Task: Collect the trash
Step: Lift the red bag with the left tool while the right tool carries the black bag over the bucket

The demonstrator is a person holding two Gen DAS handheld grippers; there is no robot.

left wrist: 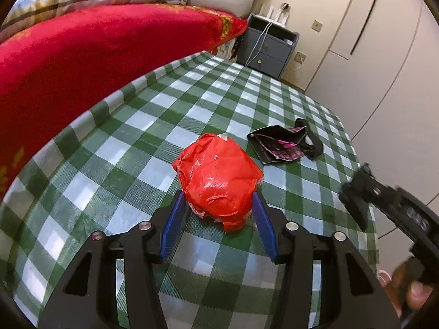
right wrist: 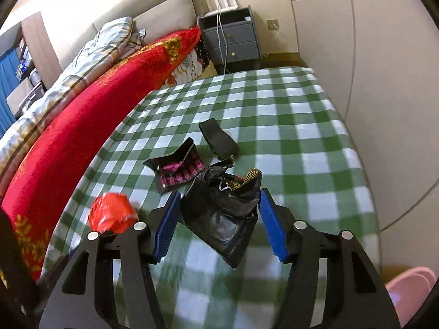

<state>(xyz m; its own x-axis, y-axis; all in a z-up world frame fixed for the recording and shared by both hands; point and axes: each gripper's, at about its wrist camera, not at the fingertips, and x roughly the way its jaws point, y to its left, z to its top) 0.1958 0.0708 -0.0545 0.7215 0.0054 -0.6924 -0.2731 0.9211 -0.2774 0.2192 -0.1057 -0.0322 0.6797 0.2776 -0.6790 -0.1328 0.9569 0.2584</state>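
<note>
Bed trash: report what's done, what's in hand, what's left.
Done: nothing visibly binned. In hand: left gripper grips the red bag; right gripper grips the black bag. Left: pink-and-black wrapper and black strap on the checked bed.

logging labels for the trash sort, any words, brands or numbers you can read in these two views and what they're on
No text reads with certainty.
Right gripper body, in the left wrist view: pale characters upside down and blurred, unreadable.
Black and pink packet: pink printed pattern, too small to read.
Red bag, black bag, green checked cloth: no text visible.
</note>
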